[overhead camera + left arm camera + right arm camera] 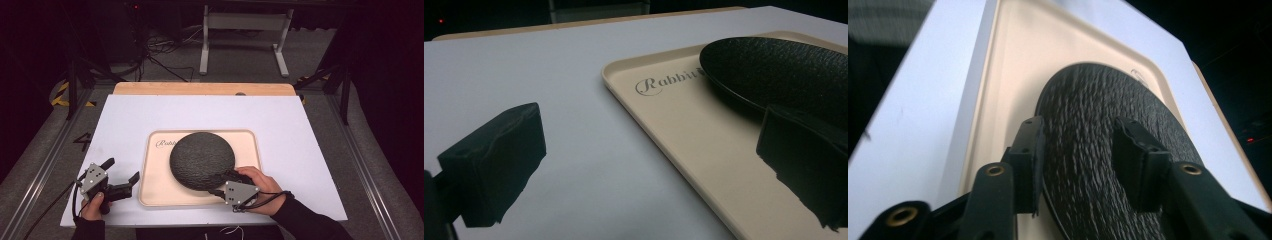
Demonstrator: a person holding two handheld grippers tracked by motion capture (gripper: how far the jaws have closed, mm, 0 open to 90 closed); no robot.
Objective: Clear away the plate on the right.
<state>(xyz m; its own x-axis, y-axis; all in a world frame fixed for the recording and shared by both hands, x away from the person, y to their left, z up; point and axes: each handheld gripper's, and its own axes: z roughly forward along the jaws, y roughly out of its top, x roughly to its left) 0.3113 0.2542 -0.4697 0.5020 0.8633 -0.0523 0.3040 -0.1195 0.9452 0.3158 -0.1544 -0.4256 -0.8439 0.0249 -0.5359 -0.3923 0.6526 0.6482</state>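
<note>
At frame centre, a black plate (202, 160) lies on a beige tray (151, 186). Lower right, the right gripper (226, 184) straddles its rim, jaws parted; lower left, the left gripper (121, 171) hangs spread.

The round black plate (202, 160) looked rough and pebbled, matt; the beige tray (155, 185) smooth plastic with slight sheen; the white table (150, 115) matt, wood along its far edge

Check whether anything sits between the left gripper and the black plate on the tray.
Nothing visible does. The left gripper hangs open over the white table at the left rim of the beige tray; between it and the black plate lies bare tray floor. The right gripper is at the plate's near right edge.
</note>
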